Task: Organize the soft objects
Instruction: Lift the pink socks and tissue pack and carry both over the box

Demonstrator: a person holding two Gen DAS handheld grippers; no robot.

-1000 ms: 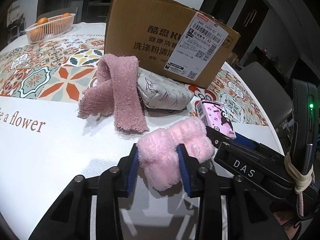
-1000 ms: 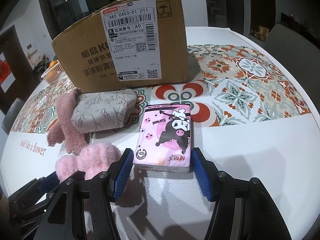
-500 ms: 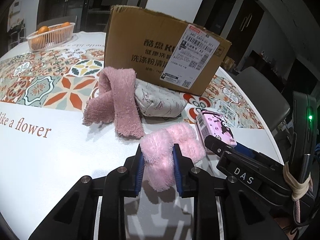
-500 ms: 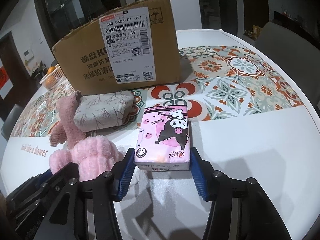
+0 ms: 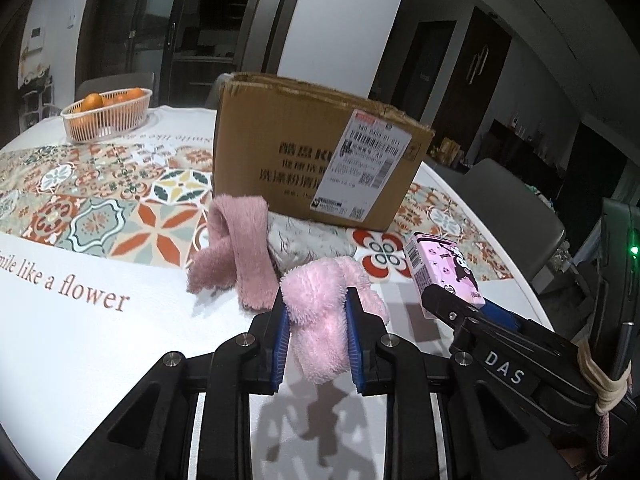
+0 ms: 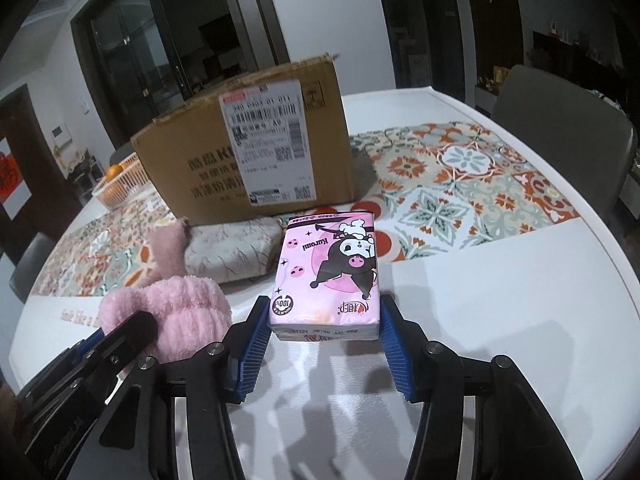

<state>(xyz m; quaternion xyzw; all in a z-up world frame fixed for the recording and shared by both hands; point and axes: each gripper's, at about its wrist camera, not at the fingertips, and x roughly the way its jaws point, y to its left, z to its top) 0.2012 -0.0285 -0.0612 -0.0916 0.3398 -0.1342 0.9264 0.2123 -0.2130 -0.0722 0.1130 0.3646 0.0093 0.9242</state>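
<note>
Between the blue pads of our left gripper [image 5: 316, 332] sits the fluffy pink sock [image 5: 320, 316], and the jaws stand narrow, pinching its middle so the pile bulges above and below them. It appears raised off the table [image 5: 100, 340], with its shadow lying beneath. We judge it light, limp and very compressible, so a hold across the thick middle suits it; a hold near one end would probably let it droop or slip. To its far left lies the dusty-pink towel [image 5: 236, 248], folded over itself, touching the grey patterned pouch [image 5: 308, 240]. Behind both stands the cardboard box [image 5: 316, 164], open at the top. Far left is a basket of oranges [image 5: 108, 114]. To the right, the tissue pack [image 5: 444, 268] shows in the other gripper.

Near the middle of the right wrist view, our right gripper [image 6: 324, 336] has its jaws fairly wide, closed on the sides of the tissue pack [image 6: 328, 272]. The pack is pink plastic film with a cartoon figure, flat and rectangular. We judge it light, slightly yielding and rather slick, so a hold across its narrow width near the end seems sound, though firm pressure could crumple it. The sock [image 6: 172, 312] shows at near left.
</note>
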